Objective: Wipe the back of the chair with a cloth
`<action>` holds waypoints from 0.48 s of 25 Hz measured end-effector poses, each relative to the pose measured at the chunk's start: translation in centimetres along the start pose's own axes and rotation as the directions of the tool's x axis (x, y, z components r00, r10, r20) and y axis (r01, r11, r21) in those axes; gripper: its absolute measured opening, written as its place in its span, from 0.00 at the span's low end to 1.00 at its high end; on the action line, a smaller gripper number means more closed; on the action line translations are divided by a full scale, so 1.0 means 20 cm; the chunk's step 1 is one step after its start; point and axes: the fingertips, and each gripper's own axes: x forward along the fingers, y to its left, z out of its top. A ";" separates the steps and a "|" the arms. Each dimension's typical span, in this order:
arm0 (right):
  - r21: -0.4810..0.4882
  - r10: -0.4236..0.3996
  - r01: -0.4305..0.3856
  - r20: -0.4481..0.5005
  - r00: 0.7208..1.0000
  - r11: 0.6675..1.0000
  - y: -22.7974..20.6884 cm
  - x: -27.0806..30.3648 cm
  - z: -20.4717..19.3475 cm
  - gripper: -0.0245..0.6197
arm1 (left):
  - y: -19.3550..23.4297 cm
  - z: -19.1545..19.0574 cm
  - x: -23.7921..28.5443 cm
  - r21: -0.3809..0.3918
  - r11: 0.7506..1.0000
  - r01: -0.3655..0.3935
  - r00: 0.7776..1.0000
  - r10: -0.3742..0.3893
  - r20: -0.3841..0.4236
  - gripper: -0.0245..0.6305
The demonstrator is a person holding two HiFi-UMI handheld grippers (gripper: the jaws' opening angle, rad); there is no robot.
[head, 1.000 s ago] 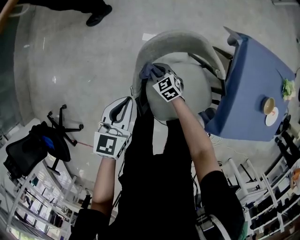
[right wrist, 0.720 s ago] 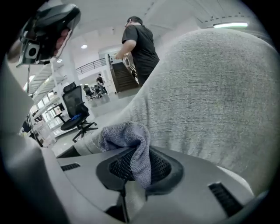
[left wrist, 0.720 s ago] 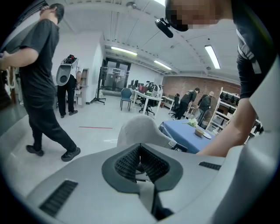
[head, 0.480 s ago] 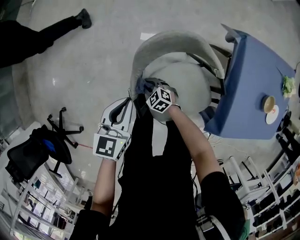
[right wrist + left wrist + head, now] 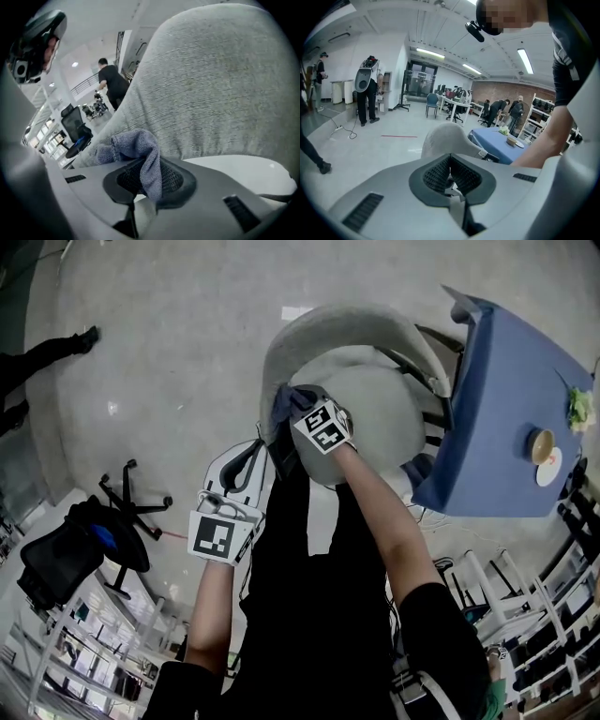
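Observation:
A grey upholstered chair [image 5: 375,418] stands below me with its curved back [image 5: 319,329] towards the floor side. My right gripper [image 5: 298,409] is shut on a blue-grey cloth [image 5: 286,401] and presses it against the inner left part of the chair back. In the right gripper view the cloth [image 5: 140,150] hangs out between the jaws, touching the grey fabric of the chair back [image 5: 215,89]. My left gripper [image 5: 239,460] hangs lower left, away from the chair. Its jaws are shut with nothing in them, and the chair [image 5: 445,138] shows beyond them.
A table with a blue cover [image 5: 506,418] stands right beside the chair, carrying a small bowl [image 5: 539,446] and a plate. A black office chair [image 5: 80,545] is at lower left. Shelving [image 5: 525,615] lines the lower right. A person's legs [image 5: 37,357] are at far left.
My right gripper with the cloth slid down along the chair back's left side, then came back up a little. The left gripper has hardly moved. The bystander's leg shifted left.

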 end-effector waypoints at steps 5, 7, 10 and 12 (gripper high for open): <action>-0.048 -0.090 0.091 0.025 0.996 0.995 -0.16 -0.01 0.07 0.16 | 0.02 0.00 0.01 0.003 1.000 -0.006 1.000 0.006 0.004 0.07; -0.063 -0.112 0.114 0.034 0.993 0.992 -0.20 -0.02 0.08 0.16 | 0.01 -0.01 0.01 0.005 1.000 -0.005 1.000 0.005 0.000 0.07; -0.038 -0.157 0.159 0.052 0.986 0.987 -0.28 -0.06 0.10 0.16 | 0.00 -0.02 0.02 0.005 1.000 -0.005 1.000 0.005 -0.005 0.07; -0.005 -0.192 0.193 0.064 0.979 0.981 -0.35 -0.08 0.10 0.16 | -0.01 -0.02 0.02 0.006 1.000 -0.003 1.000 0.003 -0.005 0.07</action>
